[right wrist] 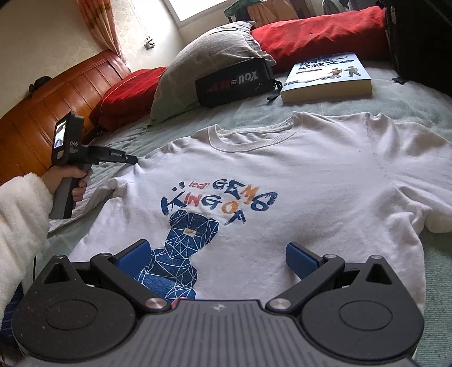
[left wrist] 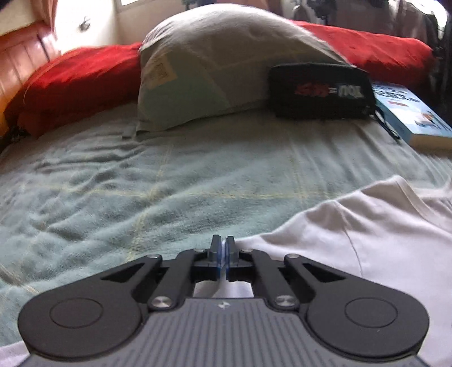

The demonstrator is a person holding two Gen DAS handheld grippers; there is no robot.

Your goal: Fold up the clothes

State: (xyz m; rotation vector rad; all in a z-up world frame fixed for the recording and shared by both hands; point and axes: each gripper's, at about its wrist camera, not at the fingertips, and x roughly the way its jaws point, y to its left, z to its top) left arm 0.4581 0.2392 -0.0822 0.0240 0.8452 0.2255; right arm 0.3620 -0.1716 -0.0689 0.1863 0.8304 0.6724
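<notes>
While looking along the right gripper [right wrist: 217,251], see a white T-shirt [right wrist: 310,175] spread front-up on a green blanket [right wrist: 409,104], collar toward the far end of the bed. Blue and orange lettering across the chest, with a blue faceted figure below it. Lies mostly flat, with mild wrinkles; right-hand sleeve stretched out to the side, its lower edge slightly bunched.

Right gripper: released, blue pads wide apart, poised over the lower part of the print, the figure showing between the fingers. Nothing held. Cannot tell whether the pads touch the cloth.

Left gripper [left wrist: 224,245]: clenched, pads pressed together with a thin sliver of white cloth between them. Placed at the left-hand edge of the T-shirt, by the shoulder and sleeve, where the fabric puckers toward the tip. Pointed downward and across the bed. Held by a hand [right wrist: 70,180] wrapped round the grip, below a fluffy white cuff [right wrist: 19,220].

Beyond the collar, well apart from the T-shirt: a grey pillow [right wrist: 203,65] propped against red cushions [right wrist: 319,31]. Leaning on the pillow's front, a black pouch [right wrist: 234,82] with white and red lettering, upside down as seen. Just beside the pouch, a thick paperback book [right wrist: 327,76] with a pale blue cover, lying flat on the blanket. Behind, on the left, a reddish wooden headboard [right wrist: 56,93]. Above, a bright window [right wrist: 197,8].
</notes>
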